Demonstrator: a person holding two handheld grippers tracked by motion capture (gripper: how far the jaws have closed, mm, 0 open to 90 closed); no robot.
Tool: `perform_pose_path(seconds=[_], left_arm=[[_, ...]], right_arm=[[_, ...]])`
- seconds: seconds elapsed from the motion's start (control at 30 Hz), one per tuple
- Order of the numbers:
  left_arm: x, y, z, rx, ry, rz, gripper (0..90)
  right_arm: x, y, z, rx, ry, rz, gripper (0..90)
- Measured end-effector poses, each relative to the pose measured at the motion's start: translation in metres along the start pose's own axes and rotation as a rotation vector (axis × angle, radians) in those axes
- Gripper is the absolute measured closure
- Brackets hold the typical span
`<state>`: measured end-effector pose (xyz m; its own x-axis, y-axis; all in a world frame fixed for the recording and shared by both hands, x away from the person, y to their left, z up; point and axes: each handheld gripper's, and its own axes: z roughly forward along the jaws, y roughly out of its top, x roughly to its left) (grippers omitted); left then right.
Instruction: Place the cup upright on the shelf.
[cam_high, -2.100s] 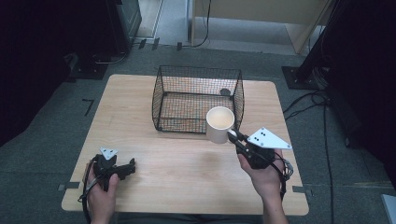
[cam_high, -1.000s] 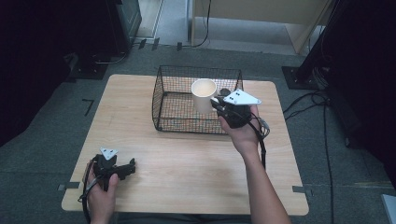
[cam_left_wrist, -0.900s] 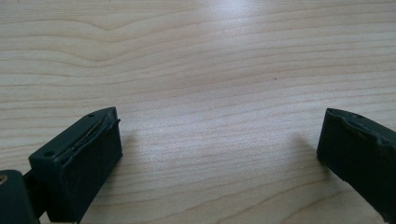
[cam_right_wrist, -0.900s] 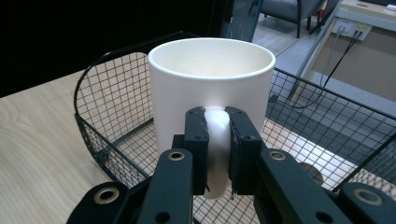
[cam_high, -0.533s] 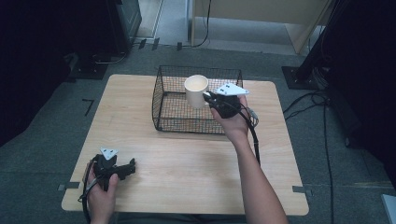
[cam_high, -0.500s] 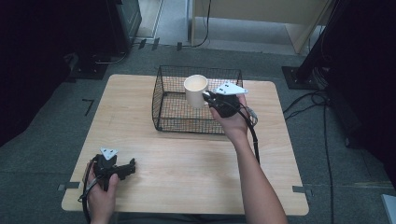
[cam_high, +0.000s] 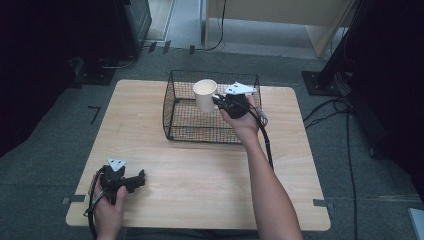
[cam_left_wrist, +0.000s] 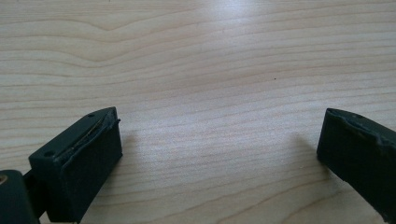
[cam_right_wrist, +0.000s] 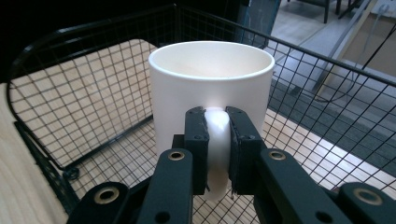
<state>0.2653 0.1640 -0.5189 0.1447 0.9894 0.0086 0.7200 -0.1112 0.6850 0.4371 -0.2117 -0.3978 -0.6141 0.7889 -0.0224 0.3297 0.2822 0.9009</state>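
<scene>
A white mug (cam_high: 204, 94) (cam_right_wrist: 211, 91) hangs upright over the inside of the black wire basket (cam_high: 176, 131) (cam_right_wrist: 84, 93). My right gripper (cam_high: 218, 99) (cam_right_wrist: 217, 140) is shut on the mug's handle, coming in from the basket's right side. My left gripper (cam_high: 140, 179) (cam_left_wrist: 219, 154) rests low at the table's front left corner. Its jaws stand wide apart over bare wood, with nothing between them.
The wooden table (cam_high: 200, 170) has free room across its front and left. The basket stands at the back middle. A cable (cam_high: 265, 140) trails from the right gripper along the forearm. Dark floor and black stands surround the table.
The right gripper has carried the mug from the table in front of the basket up and back over its rim, then leftward above the basket's inside. The left gripper has stayed put.
</scene>
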Motion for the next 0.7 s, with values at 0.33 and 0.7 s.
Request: perform_pose_path(seconds=[0.33, 0.7], left_arm=[[0.000, 0.000, 0.000, 0.000, 0.000, 0.000, 0.0], [0.000, 0.000, 0.000, 0.000, 0.000, 0.000, 0.0]], right_arm=[[-0.012, -0.007, 0.019, 0.096, -0.025, 0.020, 80.6], [-0.012, -0.003, 0.038, 0.273, -0.036, -0.001, 80.6]])
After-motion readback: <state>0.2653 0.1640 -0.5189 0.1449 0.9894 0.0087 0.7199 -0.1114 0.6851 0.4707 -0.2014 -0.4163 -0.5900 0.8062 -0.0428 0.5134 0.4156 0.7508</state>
